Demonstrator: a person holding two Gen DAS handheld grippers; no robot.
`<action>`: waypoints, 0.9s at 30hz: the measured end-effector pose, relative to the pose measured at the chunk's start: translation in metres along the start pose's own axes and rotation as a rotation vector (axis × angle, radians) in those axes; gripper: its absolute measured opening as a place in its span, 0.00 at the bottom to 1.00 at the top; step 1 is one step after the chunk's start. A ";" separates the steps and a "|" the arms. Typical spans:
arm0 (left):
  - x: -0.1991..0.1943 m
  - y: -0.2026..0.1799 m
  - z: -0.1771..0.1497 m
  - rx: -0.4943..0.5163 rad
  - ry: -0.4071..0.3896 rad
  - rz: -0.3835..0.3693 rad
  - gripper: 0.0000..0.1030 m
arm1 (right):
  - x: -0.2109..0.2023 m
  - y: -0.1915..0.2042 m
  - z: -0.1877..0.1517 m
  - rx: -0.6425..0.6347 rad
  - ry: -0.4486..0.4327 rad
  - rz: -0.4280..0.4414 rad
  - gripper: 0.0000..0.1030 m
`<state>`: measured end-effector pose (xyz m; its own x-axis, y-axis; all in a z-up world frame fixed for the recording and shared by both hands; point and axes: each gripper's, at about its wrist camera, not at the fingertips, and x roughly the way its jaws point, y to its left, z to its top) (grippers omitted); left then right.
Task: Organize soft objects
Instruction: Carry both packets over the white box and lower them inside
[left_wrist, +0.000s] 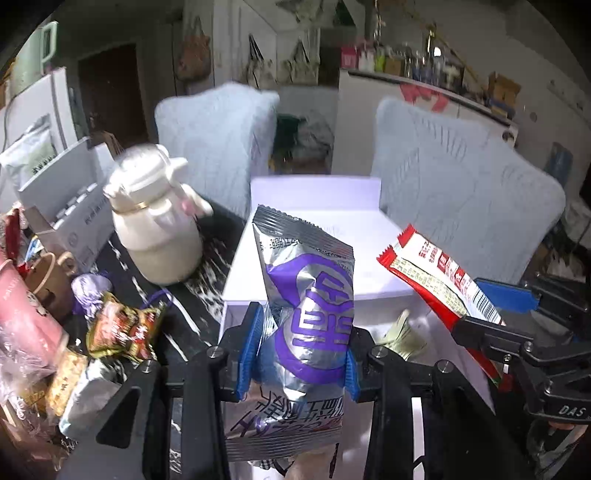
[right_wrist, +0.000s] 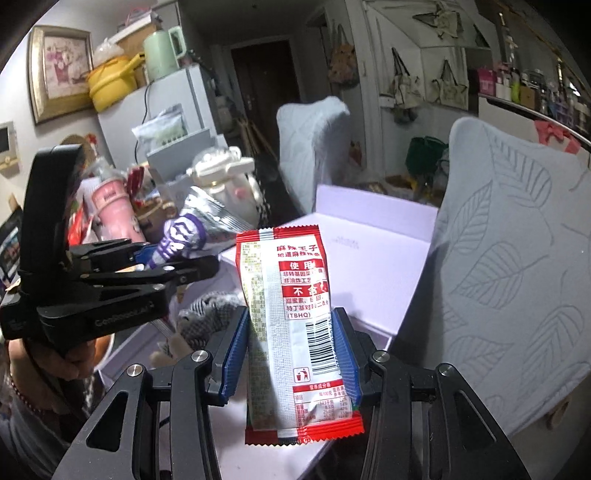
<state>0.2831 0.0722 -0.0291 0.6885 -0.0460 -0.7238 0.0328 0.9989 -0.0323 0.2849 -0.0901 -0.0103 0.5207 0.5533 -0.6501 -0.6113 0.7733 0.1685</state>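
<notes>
Partly hidden, the white box (left_wrist: 314, 254) serves as the landmark: its near wall and much of its inside are covered by both tools and their packets, and the soft things lying in it show only as a greenish scrap in the left wrist view and a grey knitted plush (right_wrist: 212, 317) in the right wrist view, too cut off to name further. Left of the box, the table (left_wrist: 192, 295) is crowded with a cream jug (left_wrist: 159, 225), a red-brown snack pack (left_wrist: 125, 328) and a pink tube (left_wrist: 22, 314), blurred at the edge. Above the box's near left part, the left tool (left_wrist: 301, 347) is clamped on a silver and purple packet (left_wrist: 314, 295); the packet's long axis runs away from the camera, its crimped top end pointing toward the box's far wall, its lower end crumpled behind the blue pads. Above the box's near right part, the right tool (right_wrist: 291, 350) is clamped on a red and white packet (right_wrist: 291, 325), back side facing the camera with barcode and printed table; its long axis also runs along the fingers, its far end toward the box's raised lid. Beyond the box stand two pale blue chair backs (left_wrist: 461, 192).
</notes>
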 end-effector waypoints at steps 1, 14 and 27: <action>0.005 -0.001 -0.001 0.000 0.017 0.002 0.37 | 0.002 0.000 -0.001 0.000 0.006 -0.001 0.43; 0.030 0.005 -0.010 -0.016 0.114 0.008 0.37 | 0.021 -0.012 -0.006 0.067 0.065 0.023 0.43; 0.032 0.005 -0.010 -0.019 0.116 0.007 0.37 | 0.050 -0.007 -0.014 0.073 0.130 0.000 0.43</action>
<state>0.2987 0.0760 -0.0595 0.6000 -0.0398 -0.7990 0.0141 0.9991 -0.0392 0.3072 -0.0724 -0.0541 0.4360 0.5120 -0.7401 -0.5640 0.7963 0.2186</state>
